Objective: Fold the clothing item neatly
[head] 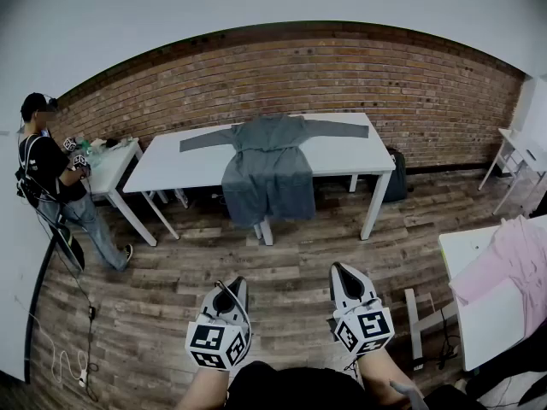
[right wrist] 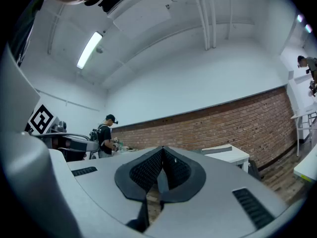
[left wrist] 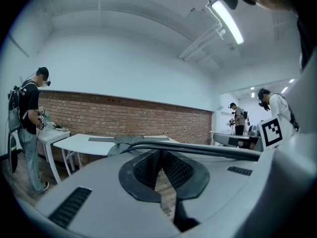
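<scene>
nothing is folded yet: the grey garment (head: 269, 165) lies spread on the far white table (head: 171, 165), hem hanging over the near edge, while the left gripper (head: 224, 300) and right gripper (head: 348, 284), both closed and empty, are well short of it.

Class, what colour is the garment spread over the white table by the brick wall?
Grey: the garment shows best in the head view.
</scene>
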A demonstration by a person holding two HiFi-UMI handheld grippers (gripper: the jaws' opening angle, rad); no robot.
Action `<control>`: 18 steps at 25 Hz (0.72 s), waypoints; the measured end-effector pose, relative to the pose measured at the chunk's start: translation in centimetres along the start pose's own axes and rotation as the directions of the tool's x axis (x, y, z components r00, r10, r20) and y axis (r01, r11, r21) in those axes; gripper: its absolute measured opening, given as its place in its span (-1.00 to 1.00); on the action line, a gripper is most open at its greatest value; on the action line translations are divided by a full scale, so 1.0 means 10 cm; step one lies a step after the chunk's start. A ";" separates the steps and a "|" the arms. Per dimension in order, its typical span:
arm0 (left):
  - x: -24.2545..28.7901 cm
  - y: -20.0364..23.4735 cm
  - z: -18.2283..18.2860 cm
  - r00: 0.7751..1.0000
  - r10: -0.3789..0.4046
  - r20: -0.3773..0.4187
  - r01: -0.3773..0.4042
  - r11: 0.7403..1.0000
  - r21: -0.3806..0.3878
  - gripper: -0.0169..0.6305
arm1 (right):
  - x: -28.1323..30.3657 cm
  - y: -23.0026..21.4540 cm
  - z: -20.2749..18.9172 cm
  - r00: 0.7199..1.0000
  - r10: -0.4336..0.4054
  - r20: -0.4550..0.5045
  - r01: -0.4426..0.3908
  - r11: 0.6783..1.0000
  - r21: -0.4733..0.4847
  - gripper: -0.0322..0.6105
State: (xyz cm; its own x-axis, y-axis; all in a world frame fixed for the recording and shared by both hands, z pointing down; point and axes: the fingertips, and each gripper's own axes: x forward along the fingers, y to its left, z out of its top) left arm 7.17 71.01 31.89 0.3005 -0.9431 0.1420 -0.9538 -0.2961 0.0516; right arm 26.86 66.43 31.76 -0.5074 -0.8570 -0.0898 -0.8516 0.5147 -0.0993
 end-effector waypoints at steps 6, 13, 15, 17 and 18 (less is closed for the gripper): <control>0.17 -0.10 -0.04 1.000 -0.008 -0.007 0.008 1.000 0.020 -0.98 | -0.03 -0.09 -0.04 1.000 0.013 -0.009 -0.013 1.000 -0.021 -0.93; 0.62 0.10 -0.08 1.000 -0.025 0.016 0.025 1.000 -0.007 -0.98 | 0.31 -0.25 -0.16 1.000 0.011 -0.025 -0.013 0.997 -0.078 -0.93; 0.80 0.15 -0.07 0.999 -0.031 0.019 0.032 0.999 -0.022 -0.98 | 0.44 -0.33 -0.17 0.999 0.010 -0.037 -0.014 0.994 -0.110 -0.93; 0.94 0.22 -0.04 0.999 -0.033 0.026 0.034 0.999 -0.031 -0.98 | 0.58 -0.38 -0.17 0.999 0.014 -0.044 -0.019 0.992 -0.127 -0.93; 1.02 0.26 -0.03 0.999 -0.034 0.026 0.035 0.999 -0.033 -0.98 | 0.67 -0.40 -0.17 0.999 0.015 -0.044 -0.020 0.992 -0.125 -0.93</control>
State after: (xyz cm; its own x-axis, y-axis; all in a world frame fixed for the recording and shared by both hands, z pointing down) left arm 7.77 60.68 33.74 0.3328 -0.9361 0.1140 -0.9419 -0.3240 0.0892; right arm 26.62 58.61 33.26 -0.5255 -0.8495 -0.0476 -0.8508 0.5248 0.0268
